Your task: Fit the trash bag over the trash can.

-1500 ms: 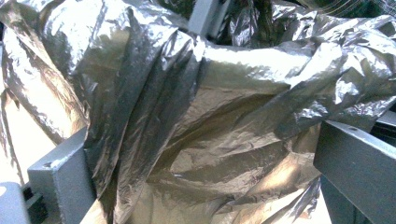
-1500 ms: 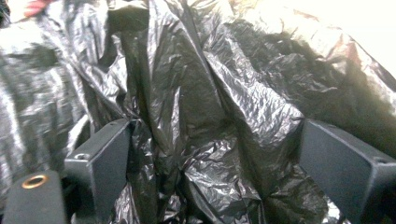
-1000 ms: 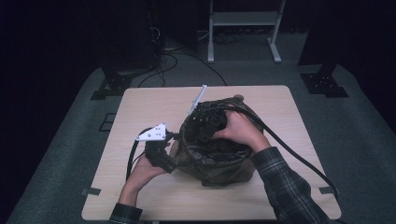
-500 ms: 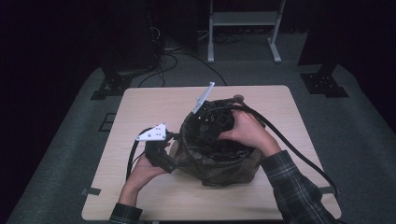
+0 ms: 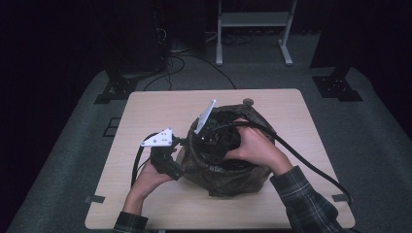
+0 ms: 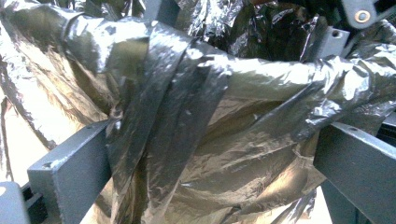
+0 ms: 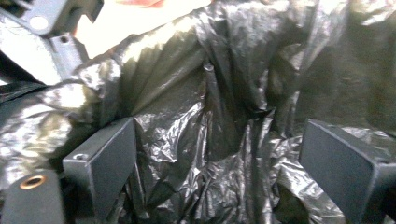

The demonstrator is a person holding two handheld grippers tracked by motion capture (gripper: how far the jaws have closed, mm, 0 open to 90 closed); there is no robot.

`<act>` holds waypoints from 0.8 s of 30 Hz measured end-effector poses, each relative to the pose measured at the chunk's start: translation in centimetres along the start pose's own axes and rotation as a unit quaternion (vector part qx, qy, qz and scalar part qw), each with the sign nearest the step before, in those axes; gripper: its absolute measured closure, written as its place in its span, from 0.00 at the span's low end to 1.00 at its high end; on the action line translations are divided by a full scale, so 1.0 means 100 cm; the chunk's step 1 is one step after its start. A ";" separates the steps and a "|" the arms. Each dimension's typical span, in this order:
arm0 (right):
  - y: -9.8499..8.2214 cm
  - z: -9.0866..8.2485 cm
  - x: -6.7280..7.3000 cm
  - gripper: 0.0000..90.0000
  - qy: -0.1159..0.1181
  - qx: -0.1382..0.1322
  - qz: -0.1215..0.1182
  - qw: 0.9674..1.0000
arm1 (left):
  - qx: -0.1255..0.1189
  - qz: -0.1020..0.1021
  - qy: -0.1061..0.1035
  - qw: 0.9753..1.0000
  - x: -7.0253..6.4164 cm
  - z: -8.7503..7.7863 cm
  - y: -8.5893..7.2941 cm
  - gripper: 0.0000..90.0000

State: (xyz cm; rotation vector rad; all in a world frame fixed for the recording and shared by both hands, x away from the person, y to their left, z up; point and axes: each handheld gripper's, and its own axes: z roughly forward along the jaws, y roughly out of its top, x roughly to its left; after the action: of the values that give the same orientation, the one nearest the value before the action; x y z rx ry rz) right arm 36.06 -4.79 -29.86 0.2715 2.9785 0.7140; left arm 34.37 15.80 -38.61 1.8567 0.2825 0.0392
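Observation:
A crumpled black plastic bag (image 5: 228, 172) sits in the middle of the wooden table (image 5: 145, 109), its mouth facing up. My left gripper (image 5: 182, 165) is at the bag's left side. In the left gripper view its jaws stand wide apart with the bag's film (image 6: 201, 140) stretched and bunched between them, so my left gripper (image 6: 215, 163) is open. My right gripper (image 5: 209, 141) reaches into the bag's mouth from the right, its grey plate sticking up. In the right gripper view my right gripper (image 7: 224, 163) is open, with wrinkled bag film (image 7: 196, 116) ahead of it and nothing pinched.
A thick black cable (image 5: 311, 167) trails from the right hand over the table's right edge. A small round grey thing (image 5: 248, 102) lies just behind the bag. Beyond the table, a white frame (image 5: 252, 19) and black stand feet (image 5: 335, 87) are on the floor.
The right hand and its gripper have shifted a little toward the near side inside the bag's mouth, and the grey plate has tilted. The left gripper has stayed put.

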 end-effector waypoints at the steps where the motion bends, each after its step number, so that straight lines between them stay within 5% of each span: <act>1: 0.000 -0.001 -0.002 0.11 -0.003 -0.001 0.001 1.000 | -0.001 0.000 0.000 1.000 0.000 0.000 0.000 0.00; 12: -0.017 -0.015 -0.044 0.11 -0.051 0.026 0.059 0.997 | -0.005 0.001 -0.002 1.000 0.000 -0.001 0.000 0.00; 24: -0.038 -0.007 -0.061 0.11 -0.091 0.071 0.088 0.989 | 0.000 0.000 -0.002 1.000 0.001 0.002 -0.001 0.00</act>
State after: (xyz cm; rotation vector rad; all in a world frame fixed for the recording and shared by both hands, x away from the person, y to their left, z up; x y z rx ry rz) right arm 41.36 -9.56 -30.84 0.5822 2.8580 0.4616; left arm 34.46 15.68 -38.71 1.8560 0.2800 0.0342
